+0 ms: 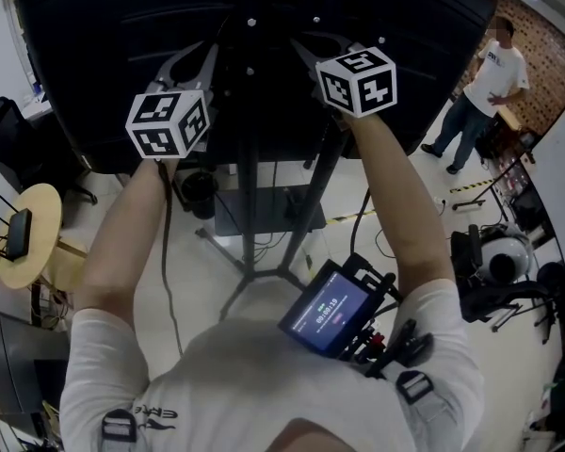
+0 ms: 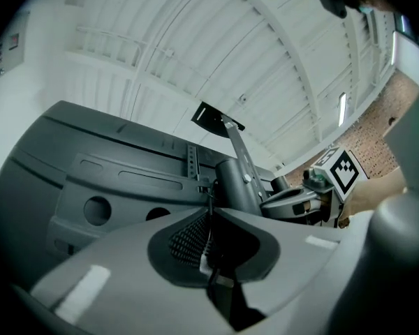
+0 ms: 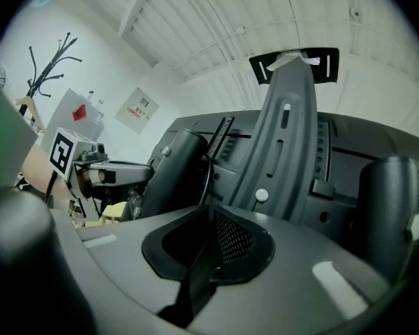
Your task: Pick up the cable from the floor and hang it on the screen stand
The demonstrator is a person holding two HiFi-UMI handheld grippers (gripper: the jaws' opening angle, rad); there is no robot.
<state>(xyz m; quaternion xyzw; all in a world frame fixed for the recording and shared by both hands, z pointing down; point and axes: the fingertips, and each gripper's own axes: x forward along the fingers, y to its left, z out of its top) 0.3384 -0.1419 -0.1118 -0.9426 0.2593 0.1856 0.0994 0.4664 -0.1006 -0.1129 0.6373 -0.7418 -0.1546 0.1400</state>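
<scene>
Three close views of screen stand [image 1: 250, 186]

Floor pale and glossy [image 1: 202, 271], with a strip of yellow-and-black tape [image 1: 469, 187] at right. Round wooden table [image 1: 42, 205] at the left edge carries a black router [image 1: 17, 234] with antennas. Brick wall [image 1: 546, 36] far right, a person [image 1: 485, 88] standing near it. Ceiling white, ribbed [image 2: 216, 40], one strip light [image 2: 342, 109] lit. White wall [image 3: 112, 61] bears a poster [image 3: 141, 109]. Bare coat stand [image 3: 50, 65] nearby.
</scene>
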